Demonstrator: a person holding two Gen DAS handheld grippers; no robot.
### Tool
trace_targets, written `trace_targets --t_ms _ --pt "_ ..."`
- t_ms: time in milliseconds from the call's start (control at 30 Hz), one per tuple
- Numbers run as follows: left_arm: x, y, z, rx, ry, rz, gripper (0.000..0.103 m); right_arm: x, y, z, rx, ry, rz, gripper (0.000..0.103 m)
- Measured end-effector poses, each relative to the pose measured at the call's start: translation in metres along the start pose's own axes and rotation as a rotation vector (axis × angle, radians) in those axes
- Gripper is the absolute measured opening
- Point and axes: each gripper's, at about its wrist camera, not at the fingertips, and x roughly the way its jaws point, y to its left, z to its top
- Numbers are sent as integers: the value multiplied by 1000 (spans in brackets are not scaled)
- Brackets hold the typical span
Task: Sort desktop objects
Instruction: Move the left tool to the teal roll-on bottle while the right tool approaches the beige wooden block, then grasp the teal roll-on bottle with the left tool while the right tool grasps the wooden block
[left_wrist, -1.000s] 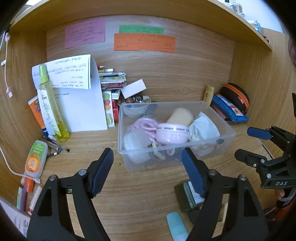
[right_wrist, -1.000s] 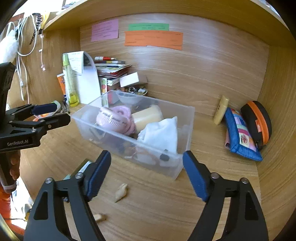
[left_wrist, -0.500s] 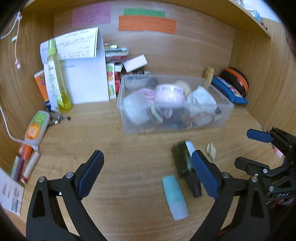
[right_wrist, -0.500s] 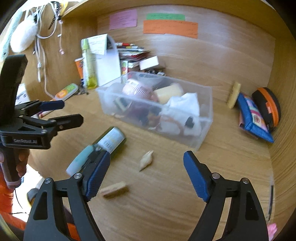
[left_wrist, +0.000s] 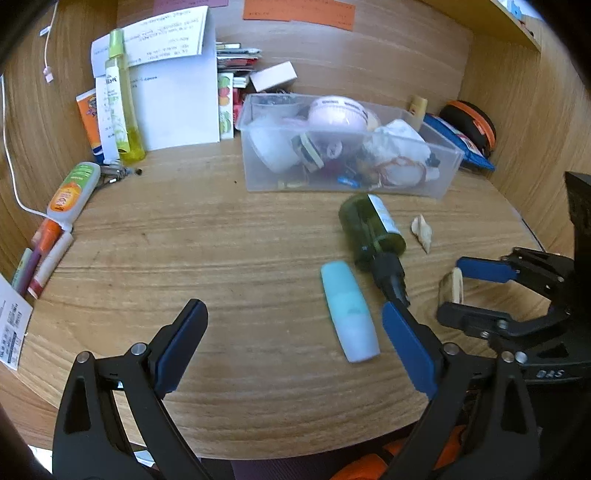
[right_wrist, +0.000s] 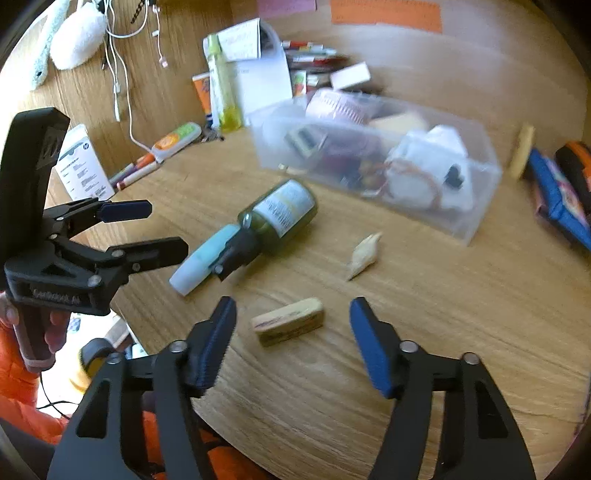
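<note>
A clear plastic bin (left_wrist: 443, 177) (right_wrist: 476, 206) full of small items stands at the back of the wooden desk. In front of it lie a dark green bottle (left_wrist: 369, 229) (right_wrist: 280, 218), a pale teal tube (left_wrist: 349, 310) (right_wrist: 201, 258), a seashell (left_wrist: 422, 228) (right_wrist: 364, 253) and a small tan block (left_wrist: 451, 286) (right_wrist: 288, 320). My left gripper (left_wrist: 291, 347) (right_wrist: 147, 225) is open and empty, just left of the tube. My right gripper (right_wrist: 293, 347) (left_wrist: 476, 291) is open and empty, its jaws either side of the tan block.
A yellow spray bottle (left_wrist: 123, 99), papers and stacked books stand at the back left. A glue tube (left_wrist: 72, 192) and pens (left_wrist: 40, 254) lie at the left edge. A blue pouch (left_wrist: 458, 142) and an orange-black case (left_wrist: 471, 120) sit at the back right. The desk's front edge is close.
Both grippers have pulled back from the bin toward the desk's front. The bottle, tube, shell and block have come into view. The right gripper now straddles the block.
</note>
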Motion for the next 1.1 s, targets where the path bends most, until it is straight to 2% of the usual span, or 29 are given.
trace_targets --t_ms 133,167,333,433,633,733,767,900,1033,1100 --pt "4 -10 -5 40 11 -5 96 7 2 -3 -4 11 3 45" --pt "6 -12 -5 49 12 0 96 7 2 -3 -5 11 4 39" --pt "17 -15 -2 50 24 13 94 7 0 -3 7 1 -4 38" --pt "24 -10 2 23 38 35 80 6 -3 -3 19 -4 -17 37" --pt "31 -10 8 36 25 50 68 0 -17 -2 61 -8 -28 38" --pt "32 -17 8 69 14 47 54 -1 -22 0 78 -8 -33 38" --pt "32 -18 8 76 11 43 46 -1 -24 0 84 -8 -37 38" --pt "33 -14 11 56 -6 42 28 -2 -29 3 100 -11 -40 38" --pt "32 0 14 0 -7 -6 24 -6 -32 8 104 -26 -52 38" --pt "31 5 13 -14 -12 0 24 -10 -34 13 109 -39 -54 38"
